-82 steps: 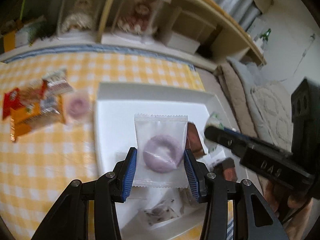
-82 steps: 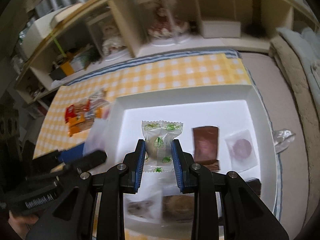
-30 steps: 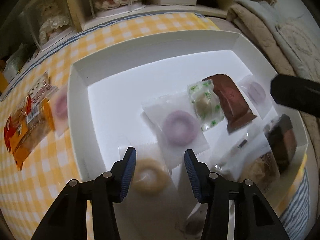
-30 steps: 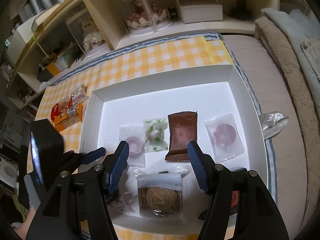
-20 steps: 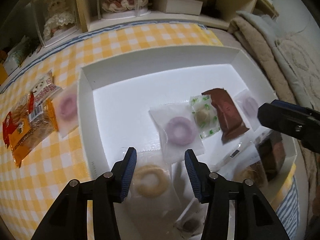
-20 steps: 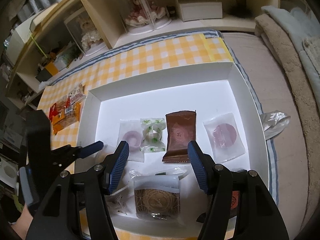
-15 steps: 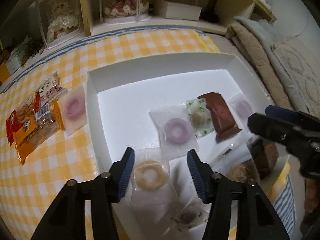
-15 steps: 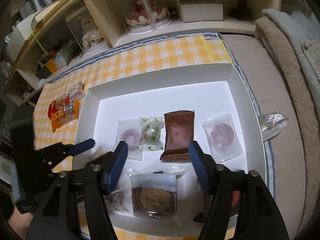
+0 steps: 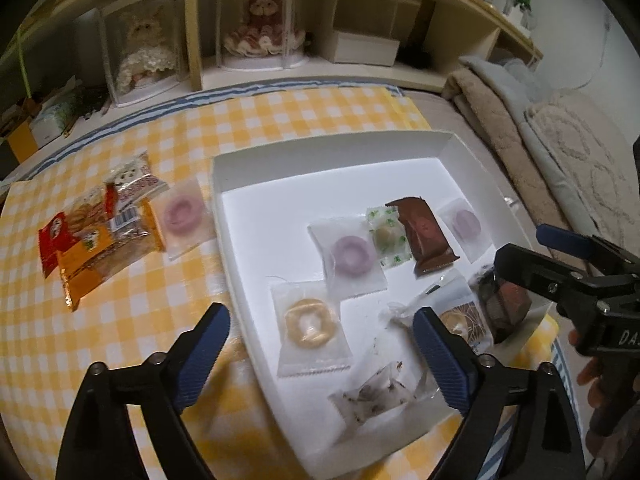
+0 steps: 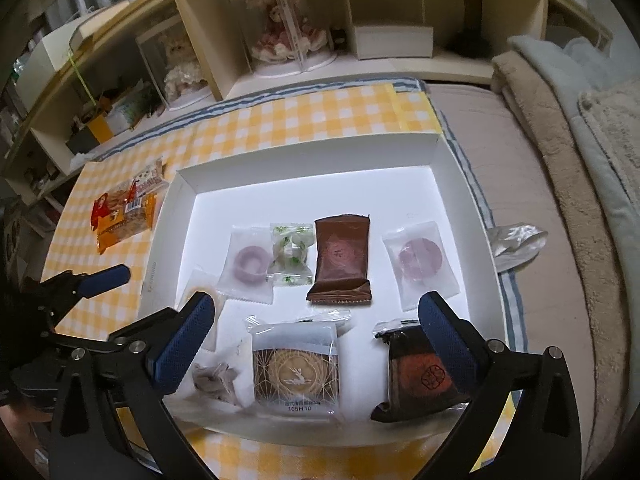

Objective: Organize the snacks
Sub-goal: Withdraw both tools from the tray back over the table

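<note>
Yellow-and-white checked counter [image 9: 132,304] bearing a white tray and loose snacks.
The shallow white tray [image 10: 308,152] sits on the cloth toward its right end. Left of the tray, an overlapping pile of orange and red snack packets [image 9: 96,232] lies flat, and a clear packet with a pink ring [image 9: 182,216] rests between that pile and the tray's left wall, just beside it. A crumpled clear wrapper [image 10: 516,242] lies off the tray's right side, on the striped edge by a beige blanket [image 10: 560,184].

Both wrist cams look steeply down, close over the shallow white cardboard tray [image 9: 224,176] [image 10: 434,152]; shared view.
</note>
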A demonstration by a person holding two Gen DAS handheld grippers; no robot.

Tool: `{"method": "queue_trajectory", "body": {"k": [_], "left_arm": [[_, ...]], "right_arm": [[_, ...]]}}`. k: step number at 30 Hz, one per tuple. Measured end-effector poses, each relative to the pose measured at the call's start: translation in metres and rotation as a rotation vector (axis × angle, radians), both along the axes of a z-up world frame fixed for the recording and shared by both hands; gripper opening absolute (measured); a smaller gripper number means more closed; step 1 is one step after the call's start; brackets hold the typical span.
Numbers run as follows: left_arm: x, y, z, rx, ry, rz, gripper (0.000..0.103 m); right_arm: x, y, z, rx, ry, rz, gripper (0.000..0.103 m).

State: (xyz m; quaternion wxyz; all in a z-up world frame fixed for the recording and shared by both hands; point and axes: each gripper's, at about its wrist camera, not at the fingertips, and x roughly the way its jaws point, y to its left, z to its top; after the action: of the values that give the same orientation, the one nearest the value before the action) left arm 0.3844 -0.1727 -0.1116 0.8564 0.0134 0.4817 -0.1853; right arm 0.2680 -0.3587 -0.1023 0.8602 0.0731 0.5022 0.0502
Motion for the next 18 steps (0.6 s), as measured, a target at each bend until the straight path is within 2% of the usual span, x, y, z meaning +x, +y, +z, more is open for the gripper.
{"method": "queue_trajectory", "body": {"k": [5, 18], "left_arm": [[-0.01, 0.02, 0.017, -0.015, -0.023, 0.02, 0.103], [-0.034, 0.085, 0.063, -0.067, -0.102, 0.074, 0.103]], "right_arm": [[-0.005, 0.001, 0.011, -0.001, -0.029, -0.015, 0.103], [-0.017, 0.027, 0.039, -0.045, -0.103, 0.018, 0.103]]}}
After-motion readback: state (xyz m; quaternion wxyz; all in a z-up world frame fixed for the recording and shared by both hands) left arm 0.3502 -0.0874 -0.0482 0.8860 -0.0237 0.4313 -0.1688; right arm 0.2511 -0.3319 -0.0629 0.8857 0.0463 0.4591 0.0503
